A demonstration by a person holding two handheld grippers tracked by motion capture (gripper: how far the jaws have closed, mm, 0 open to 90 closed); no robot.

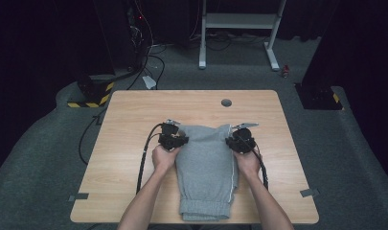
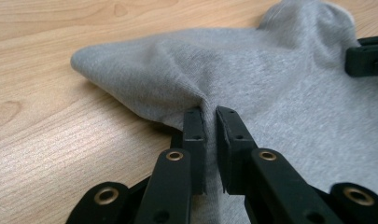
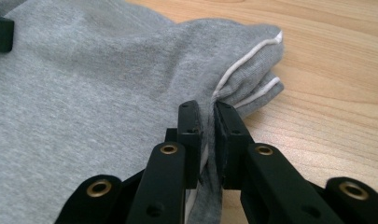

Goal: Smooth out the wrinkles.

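Item: grey sweatpants (image 1: 207, 167), folded lengthwise, lying at the middle of the wooden table (image 1: 134, 110); elastic waistband at the near edge, white piping along the right side.

Left gripper (image 1: 174, 140): jaws nearly closed, pinching a raised ridge of fabric at the garment's left edge near the far end; in the left gripper view the cloth puckers up between the pads (image 2: 196, 133).

Right gripper (image 1: 239, 141): jaws nearly closed on the right edge, with the white piping (image 3: 245, 63) running into the nip.

Step in hand, as judged: both far corners secured, ready to fold toward the waistband. Lift both sides together and evenly, keep the span between the grips taut so the layers stay aligned, and check that every layer is caught on the right, where two piped edges show.

Pose: both forearms come in from the near edge, hands level with each other on either side of the garment, grippers pointing away and down at the cloth.
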